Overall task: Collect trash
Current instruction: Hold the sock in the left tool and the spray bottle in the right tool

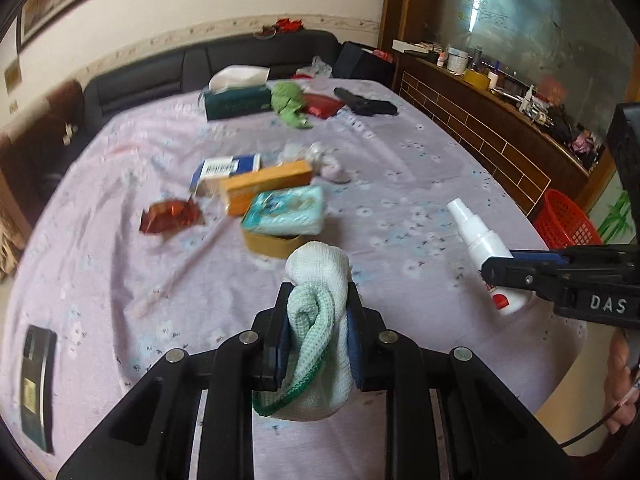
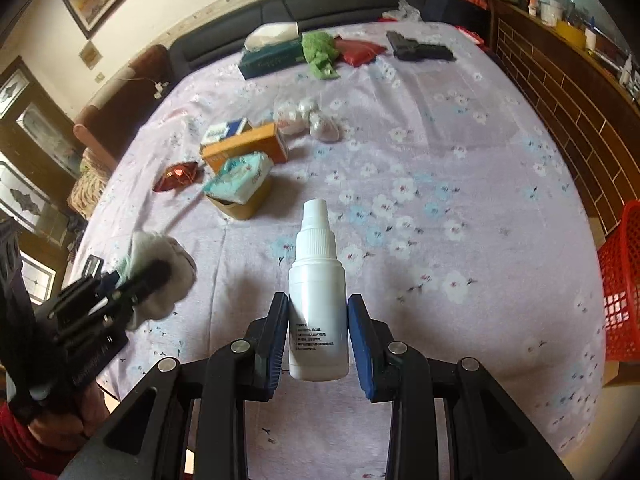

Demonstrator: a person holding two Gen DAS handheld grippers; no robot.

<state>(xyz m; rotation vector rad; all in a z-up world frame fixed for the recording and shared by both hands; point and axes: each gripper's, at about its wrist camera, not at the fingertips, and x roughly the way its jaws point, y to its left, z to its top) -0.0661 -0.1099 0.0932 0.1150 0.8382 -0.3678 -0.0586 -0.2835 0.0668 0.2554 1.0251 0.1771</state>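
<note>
My left gripper is shut on a bunched white and pale green cloth, held above the near part of the table. It also shows in the right wrist view with the cloth. My right gripper is shut on a white spray bottle, held upright above the cloth-covered table. The bottle also shows at the right of the left wrist view, held by the right gripper. A red mesh basket stands beside the table's right edge.
On the lilac flowered tablecloth lie an orange box, a blue and white box, a pale blue tissue pack on a tan roll, a red wrapper, crumpled clear plastic, a green tissue box, green cloth, a red pouch, a black object and a dark phone.
</note>
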